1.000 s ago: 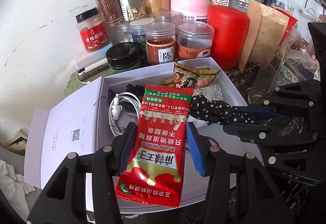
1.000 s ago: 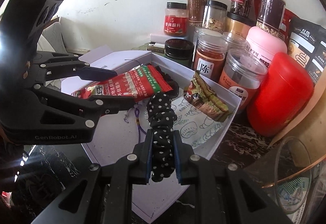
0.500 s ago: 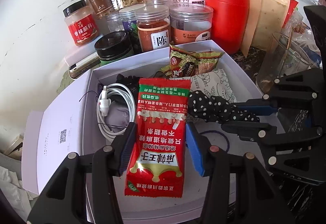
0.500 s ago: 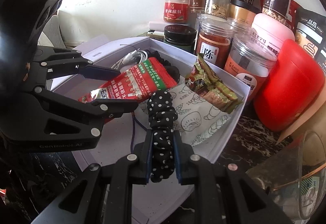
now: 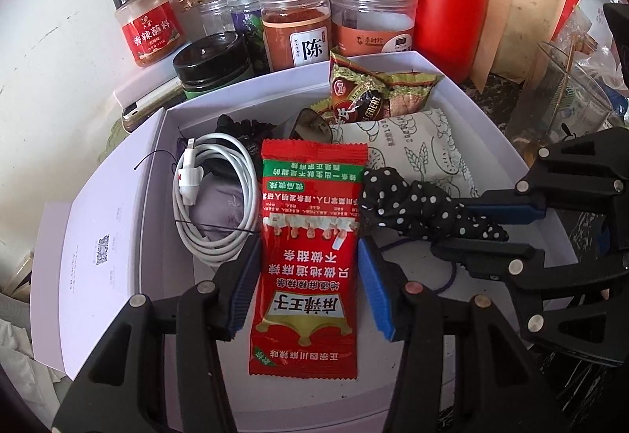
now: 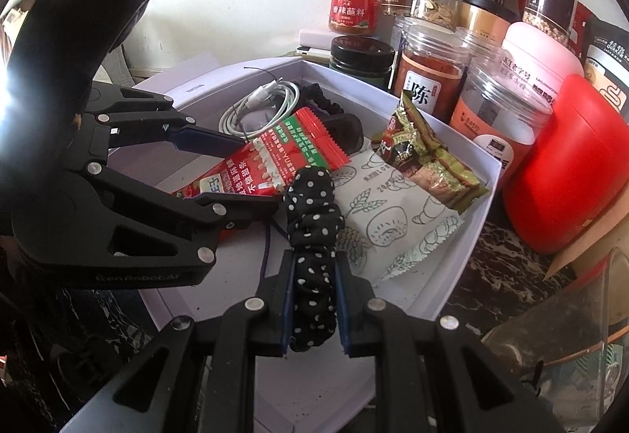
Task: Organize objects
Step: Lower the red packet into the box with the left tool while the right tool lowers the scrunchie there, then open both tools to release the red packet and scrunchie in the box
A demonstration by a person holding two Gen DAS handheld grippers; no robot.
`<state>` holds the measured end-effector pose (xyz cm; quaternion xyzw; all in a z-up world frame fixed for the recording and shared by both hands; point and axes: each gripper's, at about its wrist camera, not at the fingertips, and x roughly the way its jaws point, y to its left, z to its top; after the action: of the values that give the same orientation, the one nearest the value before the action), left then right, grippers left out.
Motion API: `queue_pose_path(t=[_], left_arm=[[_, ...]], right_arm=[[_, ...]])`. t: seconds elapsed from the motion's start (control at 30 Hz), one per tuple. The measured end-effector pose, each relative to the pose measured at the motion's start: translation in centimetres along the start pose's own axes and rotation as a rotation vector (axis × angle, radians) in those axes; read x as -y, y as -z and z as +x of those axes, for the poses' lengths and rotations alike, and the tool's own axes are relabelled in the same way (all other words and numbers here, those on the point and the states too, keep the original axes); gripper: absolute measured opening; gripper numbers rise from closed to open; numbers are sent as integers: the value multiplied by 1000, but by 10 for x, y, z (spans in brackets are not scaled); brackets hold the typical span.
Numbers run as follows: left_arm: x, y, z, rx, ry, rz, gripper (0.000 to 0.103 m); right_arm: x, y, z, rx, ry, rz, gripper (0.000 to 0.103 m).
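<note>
A red snack packet (image 5: 310, 236) with green and white print hangs lengthwise between the blue pads of my left gripper (image 5: 308, 256), which is shut on its lower half. The packet (image 6: 275, 157) hovers low over the open white box (image 5: 393, 61). My right gripper (image 6: 314, 264) is shut on a black polka-dot scrunchie (image 6: 312, 205), held just right of the packet over the same box (image 6: 471, 236). In the left wrist view the scrunchie (image 5: 412, 205) sticks out of the right gripper (image 5: 448, 226). The left gripper (image 6: 251, 173) reaches in from the left in the right wrist view.
Inside the box lie a coiled white cable (image 5: 220, 197), a green-gold candy packet (image 5: 373, 94), a white printed sachet (image 5: 416, 146) and a black hair tie (image 5: 243, 126). Several spice jars and a red canister (image 5: 444, 8) crowd behind. The box lid (image 5: 98, 236) lies at left, a glass (image 5: 570, 98) at right.
Both grippers have sunk toward the box with their loads, so the box and its contents appear closer. Neither grip has changed.
</note>
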<state>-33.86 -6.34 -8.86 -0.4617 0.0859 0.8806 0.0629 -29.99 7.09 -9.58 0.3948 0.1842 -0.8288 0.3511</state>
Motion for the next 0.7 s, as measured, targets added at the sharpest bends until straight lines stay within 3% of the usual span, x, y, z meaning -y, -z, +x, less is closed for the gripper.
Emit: queue_pose_path(t=[0.33,0.4,0.53,0.7], left_arm=[[0,1,-5,22,-9,-21,51],[2,3,-6,25,-16,-13,52],[3,3,-10,34,-33,-5,53],[0,1,-19,46,-76,-16,64]], right_arm=[[3,-3,0,-15,-2,22,19],[4,-3,-1,-14,-3,26,22],[2,-5,-7,-3,8,21,41],[5,-7,-11,-1,29,38,42]])
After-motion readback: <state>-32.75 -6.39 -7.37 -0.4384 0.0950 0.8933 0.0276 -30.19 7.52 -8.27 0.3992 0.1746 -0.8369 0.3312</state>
